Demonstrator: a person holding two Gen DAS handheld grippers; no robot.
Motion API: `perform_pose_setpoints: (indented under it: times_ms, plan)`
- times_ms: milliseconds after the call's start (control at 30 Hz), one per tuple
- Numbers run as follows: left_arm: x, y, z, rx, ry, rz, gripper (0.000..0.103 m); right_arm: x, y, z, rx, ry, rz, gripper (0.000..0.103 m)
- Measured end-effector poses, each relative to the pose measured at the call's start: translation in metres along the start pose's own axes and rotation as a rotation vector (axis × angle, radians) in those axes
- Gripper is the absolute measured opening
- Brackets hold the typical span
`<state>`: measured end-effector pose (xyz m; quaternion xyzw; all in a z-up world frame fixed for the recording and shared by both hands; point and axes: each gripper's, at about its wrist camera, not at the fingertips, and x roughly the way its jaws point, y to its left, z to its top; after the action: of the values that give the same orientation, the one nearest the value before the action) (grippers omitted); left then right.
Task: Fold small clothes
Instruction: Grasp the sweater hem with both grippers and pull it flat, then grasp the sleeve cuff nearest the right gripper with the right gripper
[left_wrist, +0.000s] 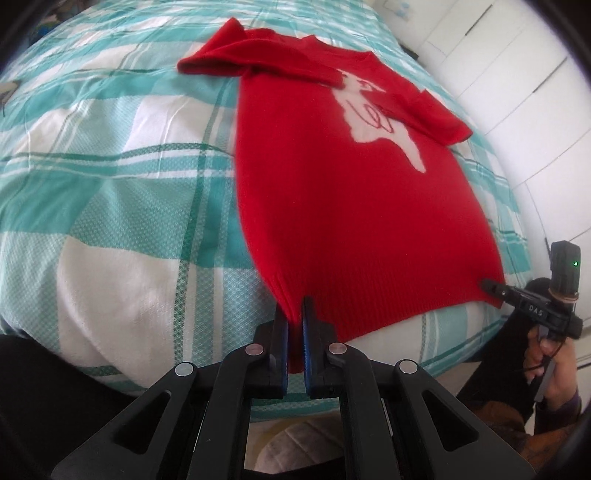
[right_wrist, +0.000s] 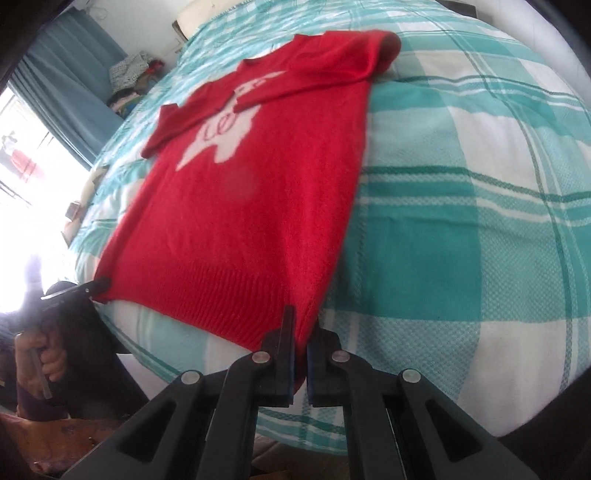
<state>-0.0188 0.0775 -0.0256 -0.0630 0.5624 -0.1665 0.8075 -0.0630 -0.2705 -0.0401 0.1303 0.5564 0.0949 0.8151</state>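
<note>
Flat on the checked bedspread (left_wrist: 122, 206) lies a red sweater (left_wrist: 351, 206); left gripper (left_wrist: 294, 314) and right gripper (right_wrist: 301, 325) each pinch a corner of its ribbed hem between their fingers.

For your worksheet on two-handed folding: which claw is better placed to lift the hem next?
Neither alone. The left claw and right claw are each shut on a bottom corner of the red sweater, so both should likely lift together.

Rig appearance, both handheld units

Left gripper (left_wrist: 294, 334) and right gripper (right_wrist: 301, 343): matte black linkage arms, round silver pivot pins, blue finger pads; right unit carries white "DAS" lettering and a green indicator light.
</note>
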Motion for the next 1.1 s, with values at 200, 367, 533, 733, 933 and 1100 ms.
perform_pose_setpoints:
  times_ms: [200, 367, 533, 733, 933, 1100]
  plan:
    - [0.018, 0.001, -0.001, 0.011, 0.041, 0.068, 0.004, 0.013, -0.006, -0.004, -0.001, -0.006, -0.045, 0.003]
    - [0.018, 0.000, -0.003, -0.021, 0.030, 0.098, 0.010, 0.015, -0.002, -0.010, -0.031, -0.037, -0.078, 0.004]
    - [0.000, -0.004, -0.011, -0.026, 0.002, 0.127, 0.060, 0.003, 0.002, -0.018, -0.069, -0.046, -0.101, 0.036]
    - [-0.061, -0.009, -0.012, 0.034, -0.116, 0.210, 0.071, -0.047, -0.014, -0.014, -0.153, -0.066, -0.232, 0.045]
    - [-0.083, -0.035, 0.044, 0.101, -0.365, 0.137, 0.094, -0.099, 0.016, 0.067, -0.427, -0.293, -0.387, 0.061]
    - [-0.014, -0.052, 0.077, 0.066, -0.417, -0.009, 0.096, -0.042, 0.071, 0.144, -0.699, -0.273, -0.234, 0.075]
